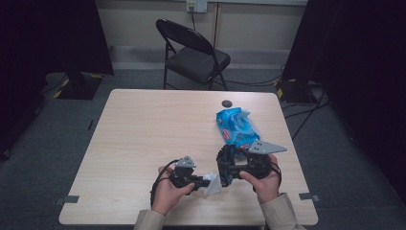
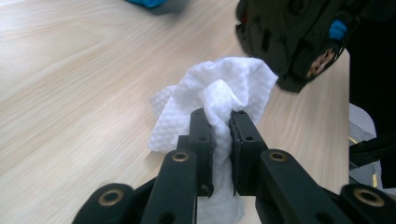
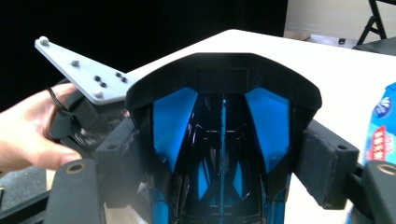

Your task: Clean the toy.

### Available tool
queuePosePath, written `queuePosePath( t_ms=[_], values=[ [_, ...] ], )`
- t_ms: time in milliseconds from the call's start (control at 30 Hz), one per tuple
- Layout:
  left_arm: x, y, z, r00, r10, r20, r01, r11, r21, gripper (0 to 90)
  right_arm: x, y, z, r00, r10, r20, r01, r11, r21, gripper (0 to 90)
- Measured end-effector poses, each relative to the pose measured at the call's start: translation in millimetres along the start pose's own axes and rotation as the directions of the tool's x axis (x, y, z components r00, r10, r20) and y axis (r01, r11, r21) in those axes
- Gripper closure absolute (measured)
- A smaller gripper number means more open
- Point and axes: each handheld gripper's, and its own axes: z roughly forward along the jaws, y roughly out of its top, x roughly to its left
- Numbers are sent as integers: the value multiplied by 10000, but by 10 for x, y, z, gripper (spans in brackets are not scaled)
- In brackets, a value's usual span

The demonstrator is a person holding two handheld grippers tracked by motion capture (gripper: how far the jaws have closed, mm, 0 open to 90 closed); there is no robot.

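Pinching wipe (image 2: 219, 100), its lower end hidden.

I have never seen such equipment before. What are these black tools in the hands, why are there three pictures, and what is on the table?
There is no robot here. A person sits at a wooden table and holds one hand-held gripper in each hand: a tool with two black jaws that pinch things.

The high view comes from a fixed camera above the table. The other two pictures come from small cameras riding on each tool, looking along its jaws.

The left hand-held gripper is shut on a crumpled white tissue. The right hand-held gripper grips a black and blue object; what it is I cannot tell.

Also on the table lie a blue packet and, farther away, a small dark round object. A folding chair stands behind the table.
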Motion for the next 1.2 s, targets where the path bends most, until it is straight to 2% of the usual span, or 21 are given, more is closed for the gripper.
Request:
queuePosePath(
  t_ms=[233,433,700,933,1000,1100,1200],
  values=[
    [66,-51,-203,9994,-33,-356,24,9997,-241,813,-63,-36,-84,9995,46,306,-50,9999,133,258],
    [131,-47,-378,9978,-83,-663,55,9991,-428,812,-102,-77,-129,9981,6,612,-33,9990,447,258],
    [227,-31,-625,9942,-191,-1057,105,9966,-812,812,-150,-158,-153,9970,21,776,-83,9967,805,258],
    [306,-56,-694,9909,-319,-1306,203,9958,-894,811,-208,-201,-141,9943,-16,1065,-127,9910,1331,258],
    [334,-65,-692,9901,-270,-1380,154,9963,-844,810,-225,-219,-103,9944,-66,1053,-103,9872,1590,258],
    [371,-82,-698,9892,-319,-1431,191,9958,-898,810,-263,-210,-43,9943,-39,1061,-144,9852,1710,258],
    [403,-105,-703,9885,-331,-1475,195,9955,-922,809,-291,-183,37,9932,-216,1143,-11,9809,1946,258]
  ],
)
